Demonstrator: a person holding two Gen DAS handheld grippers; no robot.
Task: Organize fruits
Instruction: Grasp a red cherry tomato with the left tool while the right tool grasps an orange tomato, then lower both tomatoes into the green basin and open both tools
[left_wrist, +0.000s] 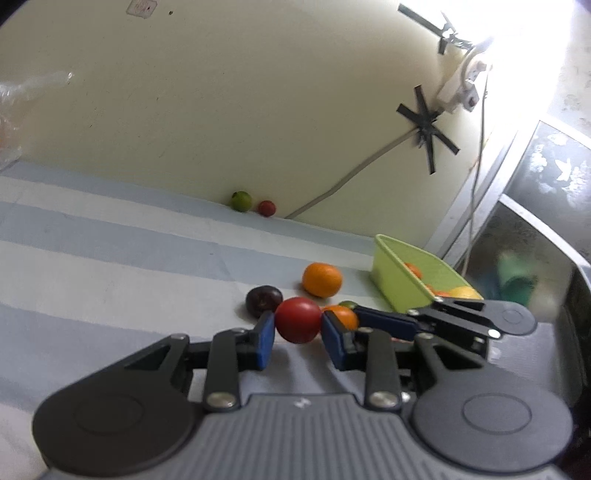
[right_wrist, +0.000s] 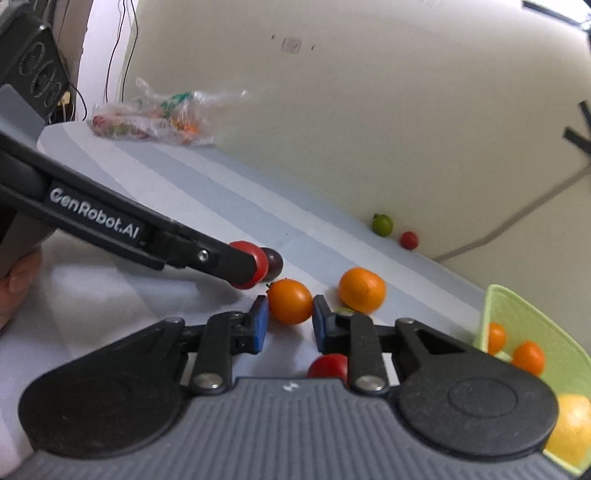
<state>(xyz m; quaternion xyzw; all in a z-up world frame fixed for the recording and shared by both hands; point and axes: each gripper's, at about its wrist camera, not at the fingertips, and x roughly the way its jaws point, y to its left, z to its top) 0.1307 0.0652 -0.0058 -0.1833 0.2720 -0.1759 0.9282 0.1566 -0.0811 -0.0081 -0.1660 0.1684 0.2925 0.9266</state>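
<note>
My left gripper (left_wrist: 298, 330) is shut on a red tomato (left_wrist: 297, 319), which also shows in the right wrist view (right_wrist: 254, 260). My right gripper (right_wrist: 289, 321) holds an orange cherry tomato (right_wrist: 290, 301) between its blue pads; the tomato also shows in the left wrist view (left_wrist: 343, 316). A dark plum (left_wrist: 263, 300) and an orange mandarin (left_wrist: 321, 279) lie just beyond. A green bowl (left_wrist: 393, 273) at the right holds orange and yellow fruit. A green fruit (left_wrist: 241, 201) and a small red fruit (left_wrist: 266, 208) lie by the wall.
A striped blue-and-white cloth (left_wrist: 110, 266) covers the table. A plastic bag of fruit (right_wrist: 147, 122) lies at the far left end. Another red tomato (right_wrist: 328, 365) lies under my right gripper. A cable (left_wrist: 351, 173) runs down the wall. The table ends at the right, beside a window frame (left_wrist: 491, 177).
</note>
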